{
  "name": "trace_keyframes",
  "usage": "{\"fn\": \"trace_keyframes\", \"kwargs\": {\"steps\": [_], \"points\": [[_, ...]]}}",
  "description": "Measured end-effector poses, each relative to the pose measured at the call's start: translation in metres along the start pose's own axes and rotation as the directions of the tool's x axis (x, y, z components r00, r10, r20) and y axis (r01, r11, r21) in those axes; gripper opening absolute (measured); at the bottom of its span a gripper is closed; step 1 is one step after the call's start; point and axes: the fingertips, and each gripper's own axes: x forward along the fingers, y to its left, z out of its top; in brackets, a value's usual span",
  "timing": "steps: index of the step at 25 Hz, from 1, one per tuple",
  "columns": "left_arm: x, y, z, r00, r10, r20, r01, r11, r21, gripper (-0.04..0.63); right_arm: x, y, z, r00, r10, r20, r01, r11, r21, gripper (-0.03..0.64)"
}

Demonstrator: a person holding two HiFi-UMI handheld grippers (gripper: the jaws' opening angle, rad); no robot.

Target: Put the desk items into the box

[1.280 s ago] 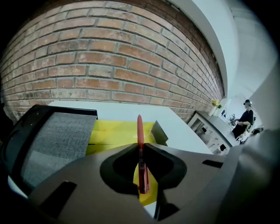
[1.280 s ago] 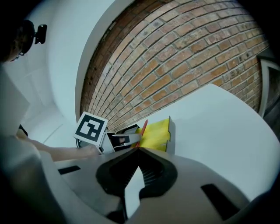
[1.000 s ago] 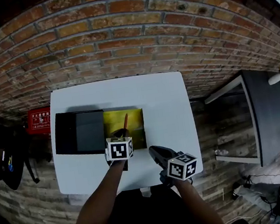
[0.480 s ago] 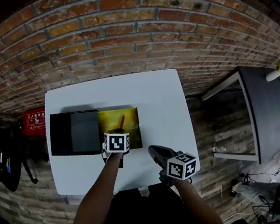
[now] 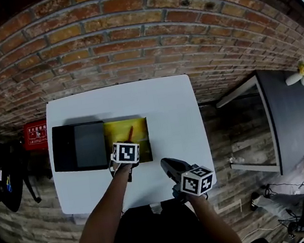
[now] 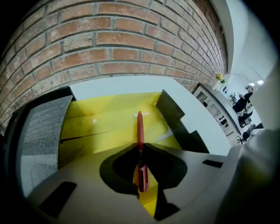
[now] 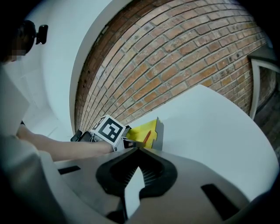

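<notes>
Closest to me, over the front of the white bench [image 5: 166,102], my right tool [image 5: 168,166] hangs clenched, its jaws meeting at the tips with nothing between them. Just beyond and to its left, my left tool [image 5: 128,143] reaches forward over the near edge of the yellow box [image 5: 139,124]. Its jaws are clamped on the lower part of a red pen [image 6: 139,131], which points away from me over the box's yellow floor. I cannot tell whether the pen's tip touches that floor. Beside the box, touching its left side, a black lid [image 5: 80,147] lies flat on the bench. Past the bench's far edge rises a brick wall [image 5: 129,37].
</notes>
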Motion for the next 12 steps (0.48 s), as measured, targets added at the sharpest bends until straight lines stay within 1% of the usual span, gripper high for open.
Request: {"fn": "trace_keyframes", "kwargs": {"steps": [2,5,6,8,10,12], "points": [[0.0,-0.001,0.001,1.0,-0.004,0.006,0.004,1.0,0.01,0.057,-0.001,0.0,0.0,1.0,-0.005,0.004,0.005,1.0,0.003,0.021],[0.001,-0.004,0.006,0.999,-0.023,0.038,0.022,0.999,0.035,0.058,-0.002,0.0,-0.001,1.0,-0.012,0.009,0.012,1.0,0.008,0.021],[0.0,-0.006,0.005,0.999,-0.027,0.04,0.026,0.999,0.043,0.068,-0.001,0.001,-0.002,1.0,-0.014,0.011,0.014,1.0,0.007,0.021],[-0.003,-0.005,0.003,0.999,-0.026,0.038,0.024,0.998,0.052,0.121,-0.001,0.004,-0.002,1.0,-0.015,0.014,0.015,1.0,0.004,0.021],[-0.01,-0.003,0.003,0.998,-0.022,0.058,0.019,0.998,0.053,0.123,-0.001,0.006,-0.003,1.0,-0.016,0.019,0.016,1.0,0.0,0.021],[-0.019,-0.001,0.008,0.995,-0.024,0.095,0.02,0.999,0.042,0.126,-0.002,0.009,-0.002,1.0,-0.017,0.025,0.017,1.0,-0.003,0.021]]}}
